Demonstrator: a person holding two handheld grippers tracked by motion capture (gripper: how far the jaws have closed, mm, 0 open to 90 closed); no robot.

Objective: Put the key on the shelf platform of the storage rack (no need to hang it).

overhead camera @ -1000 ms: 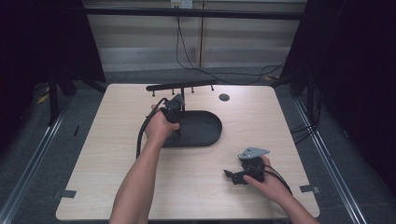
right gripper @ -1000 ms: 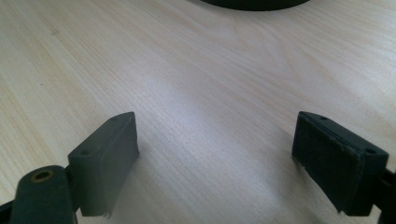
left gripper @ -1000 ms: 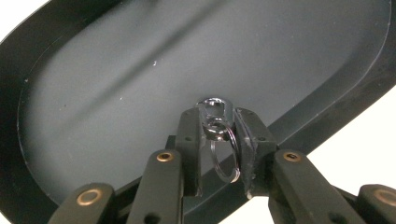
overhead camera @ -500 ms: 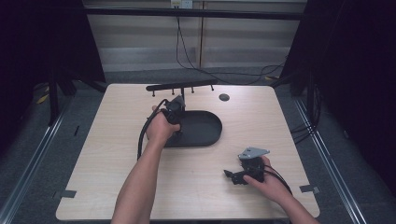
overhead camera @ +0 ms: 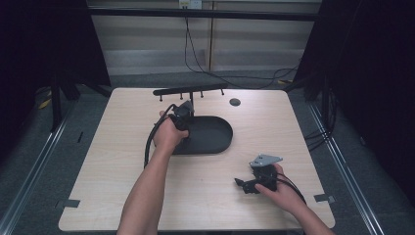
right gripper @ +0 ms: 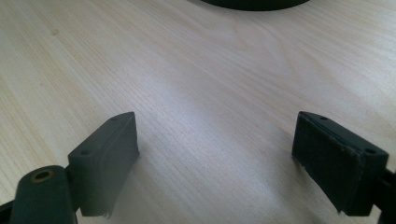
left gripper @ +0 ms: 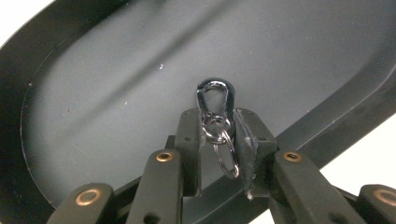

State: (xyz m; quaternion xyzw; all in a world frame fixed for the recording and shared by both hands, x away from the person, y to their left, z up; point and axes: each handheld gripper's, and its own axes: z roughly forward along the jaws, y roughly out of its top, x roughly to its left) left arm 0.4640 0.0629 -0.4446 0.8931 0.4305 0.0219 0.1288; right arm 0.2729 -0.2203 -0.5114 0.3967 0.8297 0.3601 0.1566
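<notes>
Black rack (overhead camera: 191, 91) standing upper centre behind oval tray (overhead camera: 215, 134), left gripper (left gripper: 219, 140) pinching carabiner keyring (left gripper: 215, 100) over tray, right gripper (right gripper: 215, 163) resting spread on bench (overhead camera: 293, 127) lower right, nothing shifting since earlier frame.

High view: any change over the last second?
No visible change. The left gripper stays over the black tray, shut on the carabiner with key rings. The right gripper still rests open on the table near the front right.
</notes>
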